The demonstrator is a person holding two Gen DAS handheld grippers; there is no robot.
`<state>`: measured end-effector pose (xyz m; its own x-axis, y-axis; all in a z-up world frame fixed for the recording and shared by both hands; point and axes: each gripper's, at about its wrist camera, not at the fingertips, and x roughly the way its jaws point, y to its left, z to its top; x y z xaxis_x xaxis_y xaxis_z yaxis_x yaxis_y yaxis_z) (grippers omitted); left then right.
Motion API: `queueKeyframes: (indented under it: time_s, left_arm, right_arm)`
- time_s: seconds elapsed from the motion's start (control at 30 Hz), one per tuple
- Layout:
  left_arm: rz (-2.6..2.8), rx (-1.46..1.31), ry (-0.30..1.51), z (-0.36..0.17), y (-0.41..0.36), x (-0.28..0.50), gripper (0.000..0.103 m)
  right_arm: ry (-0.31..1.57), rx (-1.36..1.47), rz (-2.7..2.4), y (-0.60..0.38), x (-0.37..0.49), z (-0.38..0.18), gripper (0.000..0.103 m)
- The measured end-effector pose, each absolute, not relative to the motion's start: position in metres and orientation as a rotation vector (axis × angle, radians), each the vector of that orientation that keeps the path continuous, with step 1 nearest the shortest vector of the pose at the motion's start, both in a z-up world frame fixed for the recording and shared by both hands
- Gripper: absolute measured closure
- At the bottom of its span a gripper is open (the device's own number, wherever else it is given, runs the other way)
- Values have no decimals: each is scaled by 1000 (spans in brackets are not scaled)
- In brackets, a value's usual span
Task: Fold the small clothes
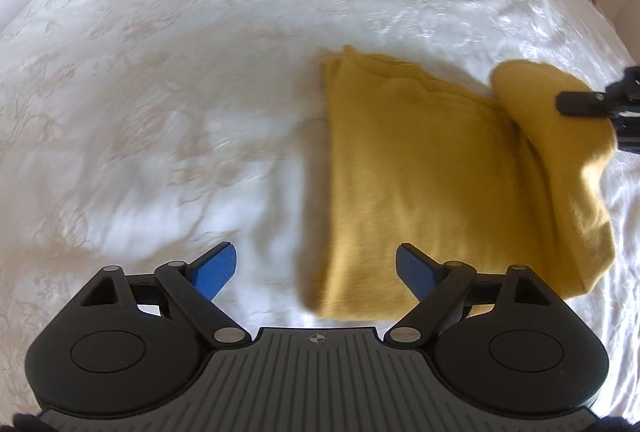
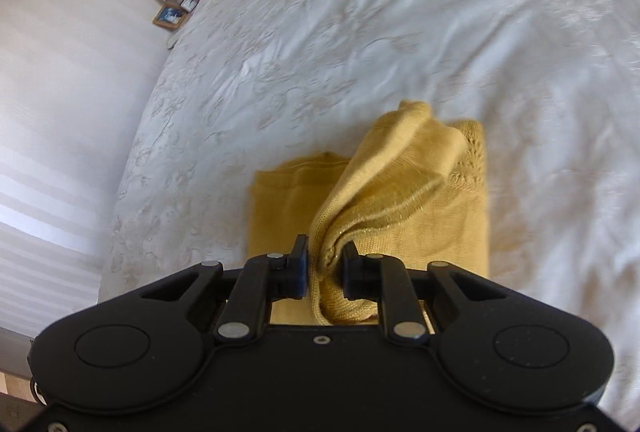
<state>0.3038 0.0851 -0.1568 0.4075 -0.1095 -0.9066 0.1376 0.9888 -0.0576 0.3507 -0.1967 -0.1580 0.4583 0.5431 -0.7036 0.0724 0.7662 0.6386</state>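
Your right gripper [image 2: 325, 266] is clamped on a raised flap of the yellow garment [image 1: 420, 171], which lies partly folded on the white bedspread [image 1: 160, 91], right of centre in the left view. Your left gripper [image 1: 316, 272] hangs spread apart, holding nothing. You seem mid-fold: next, lay the flap squarely across the flat part.

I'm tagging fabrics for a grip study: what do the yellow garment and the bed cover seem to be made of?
Yellow garment: looks like a soft matte fine knit, judging by the ribbed stitches and openwork edge; fibre unclear. The right gripper pinches a fold of it.
Bed cover: seemingly woven cloth with a slight sheen, creases and a faint beige floral pattern.
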Motion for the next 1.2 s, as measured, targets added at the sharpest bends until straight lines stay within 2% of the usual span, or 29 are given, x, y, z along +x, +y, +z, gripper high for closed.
queueKeyframes:
  time_s: [0.33, 0.47, 0.63, 0.7, 0.77, 0.93, 1.1, 1.2]
  left_arm:
    - [-143, -4, 1167, -162, 141, 305, 16]
    - [-143, -18, 1175, -165, 151, 309, 16]
    - [-190, -52, 1194, -167, 153, 319, 16]
    - [-218, -64, 1192, -166, 152, 326, 16]
    - [-247, -63, 1174, -163, 148, 331, 16]
    - [-328, -79, 1160, -157, 137, 350, 15]
    - [-324, -76, 1146, -154, 129, 360, 15]
    - [-333, -90, 1165, -156, 128, 364, 15]
  right_arm:
    - [1165, 544, 305, -109, 378, -186, 78]
    - [1213, 475, 303, -88, 383, -193, 71]
    - [1134, 525, 439, -83, 370, -170, 70]
    - [1096, 493, 431, -86, 364, -158, 68]
    - [1070, 454, 396, -92, 358, -151, 55]
    - [1073, 315, 343, -102, 334, -152, 53]
    - [1065, 262, 381, -96, 302, -158, 39]
    - [1077, 160, 390, -79, 294, -166, 38]
